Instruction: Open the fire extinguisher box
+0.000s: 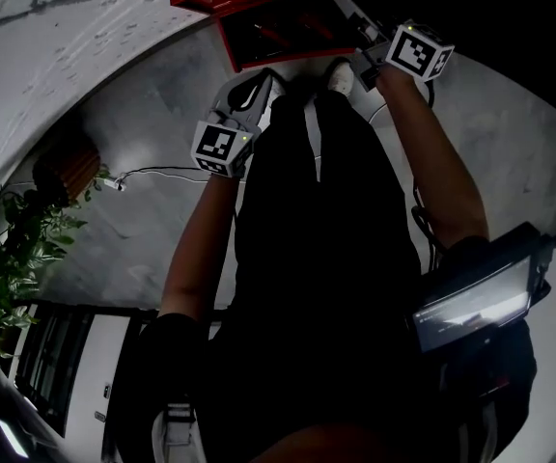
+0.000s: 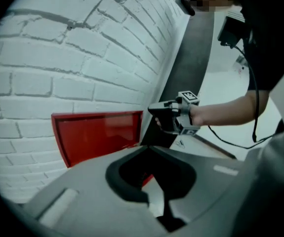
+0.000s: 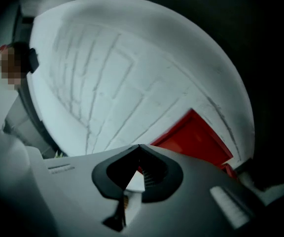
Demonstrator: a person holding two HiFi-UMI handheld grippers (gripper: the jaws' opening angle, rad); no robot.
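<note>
Low on the white brick wall (image 2: 83, 58) is where the red fire extinguisher box (image 2: 100, 135) sits, right in front of the person's feet. As far as I can tell it isn't open yet. From the left gripper view its front looks flat and flush inside the red frame, with no gap along the edge and nothing swung out. The head view is too dark to settle it: there's red framing with a dark middle, but I can't say whether that's a door coming away or just the top of the box.

The right gripper (image 3: 139, 147) has its jaws pressed together with nothing between them. It's up by the right-hand edge of the box, close to it, but I can't tell whether it actually touches anything there. The left gripper (image 2: 149, 148) also has its tips meeting and is empty. It hangs back from the box, roughly in front of the lower right of the red face.

So my read is that basically none of the job is done. Both grippers are in the neighbourhood, but neither has hold of a handle or latch — finding the edge or pull on that right side and swinging the door out is all left to do.
</note>
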